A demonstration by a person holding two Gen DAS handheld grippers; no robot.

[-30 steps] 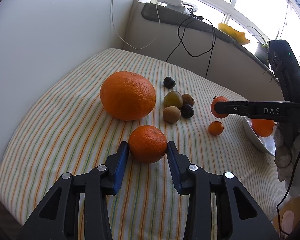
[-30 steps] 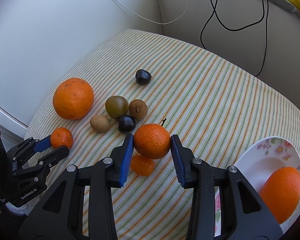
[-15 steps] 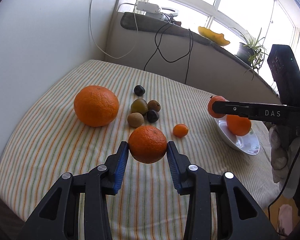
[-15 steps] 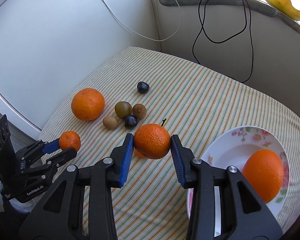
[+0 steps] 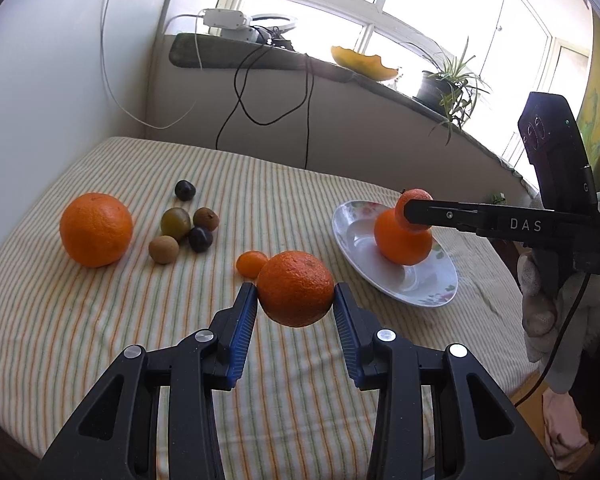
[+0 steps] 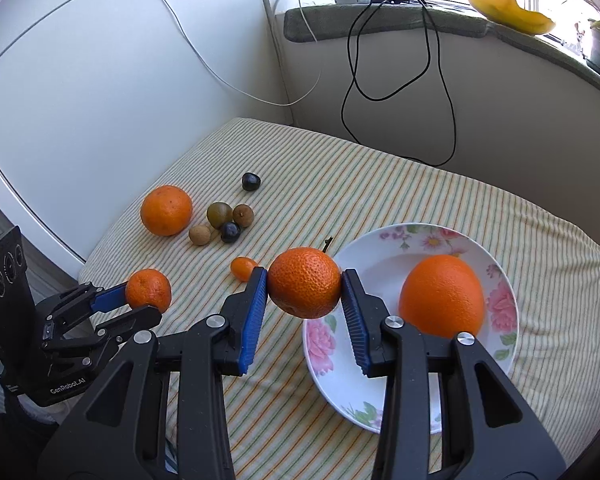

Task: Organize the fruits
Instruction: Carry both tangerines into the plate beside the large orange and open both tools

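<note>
My left gripper (image 5: 295,307) is shut on a mandarin (image 5: 295,288), held above the striped cloth; it also shows in the right wrist view (image 6: 148,290). My right gripper (image 6: 305,297) is shut on another mandarin (image 6: 305,282), held over the left rim of the floral plate (image 6: 496,264); the left wrist view shows it (image 5: 410,206) above the plate (image 5: 352,240). A large orange (image 6: 442,296) lies in the plate. A second large orange (image 5: 96,229), a small kumquat (image 5: 250,262) and several small dark and brown fruits (image 5: 176,220) lie on the cloth.
The table with the striped cloth (image 5: 100,340) stands in a corner, white wall to the left, a ledge (image 5: 260,60) behind with cables, a power strip, a yellow dish and a potted plant (image 5: 448,84). A gloved hand (image 5: 556,312) holds the right gripper.
Both grippers have lifted and pulled back with their mandarins. The right one has moved rightward over the plate's edge. The left mandarin has left the cloth.
</note>
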